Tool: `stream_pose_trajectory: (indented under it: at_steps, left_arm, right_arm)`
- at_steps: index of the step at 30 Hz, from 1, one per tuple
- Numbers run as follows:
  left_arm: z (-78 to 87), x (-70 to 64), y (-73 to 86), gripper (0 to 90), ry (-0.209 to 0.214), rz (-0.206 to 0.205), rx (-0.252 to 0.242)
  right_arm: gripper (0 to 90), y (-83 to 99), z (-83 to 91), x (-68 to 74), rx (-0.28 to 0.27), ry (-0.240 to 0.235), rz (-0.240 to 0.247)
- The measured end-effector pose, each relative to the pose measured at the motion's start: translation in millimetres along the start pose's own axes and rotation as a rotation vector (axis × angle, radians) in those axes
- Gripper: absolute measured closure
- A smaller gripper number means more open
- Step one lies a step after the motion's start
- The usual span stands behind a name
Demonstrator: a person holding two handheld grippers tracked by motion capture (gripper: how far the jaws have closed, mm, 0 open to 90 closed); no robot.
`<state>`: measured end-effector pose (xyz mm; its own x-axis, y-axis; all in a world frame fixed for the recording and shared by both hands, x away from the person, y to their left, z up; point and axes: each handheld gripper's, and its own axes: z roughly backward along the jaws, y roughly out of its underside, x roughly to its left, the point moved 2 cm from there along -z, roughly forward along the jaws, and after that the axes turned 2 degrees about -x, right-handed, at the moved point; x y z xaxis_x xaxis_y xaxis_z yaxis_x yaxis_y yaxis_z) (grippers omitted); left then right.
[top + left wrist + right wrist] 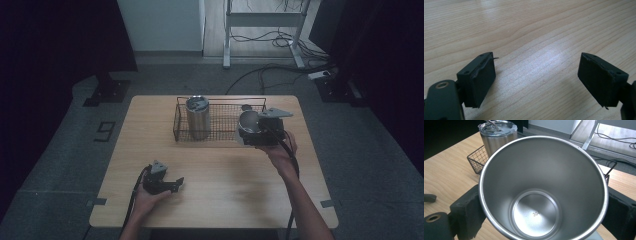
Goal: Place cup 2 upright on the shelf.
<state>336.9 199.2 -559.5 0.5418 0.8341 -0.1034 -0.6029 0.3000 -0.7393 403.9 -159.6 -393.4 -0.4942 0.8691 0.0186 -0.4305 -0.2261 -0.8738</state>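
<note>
Wooden table (220, 170) bears splayed left gripper (176, 184); right gripper (541, 202) clamps steel cup (541, 187), bottom hidden.

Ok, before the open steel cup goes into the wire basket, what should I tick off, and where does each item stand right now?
1. Right tongs shut on the open steel cup, a jaw on each side of its wall: ok.
2. Cup has nothing inside that could spill: ok, its bottom shows bare in the right gripper view.
3. Free room in the wire basket beside the lidded tumbler: ok, the right half holds nothing.
4. Cup clear of the basket rim: cannot tell, they overlap in the high view.
5. Left tongs out of the way: ok, open, low over the table near its front edge.
</note>
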Motion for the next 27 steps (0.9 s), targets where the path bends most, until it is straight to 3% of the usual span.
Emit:
stream_pose_trajectory:
  at_steps: [27]
  left_arm:
    - [-0.6,0.1,0.0,14.9,0.007,0.000,0.009]
  right_arm:
    - [6.7,-19.5,-9.8,-3.1,0.000,0.013,-0.017]
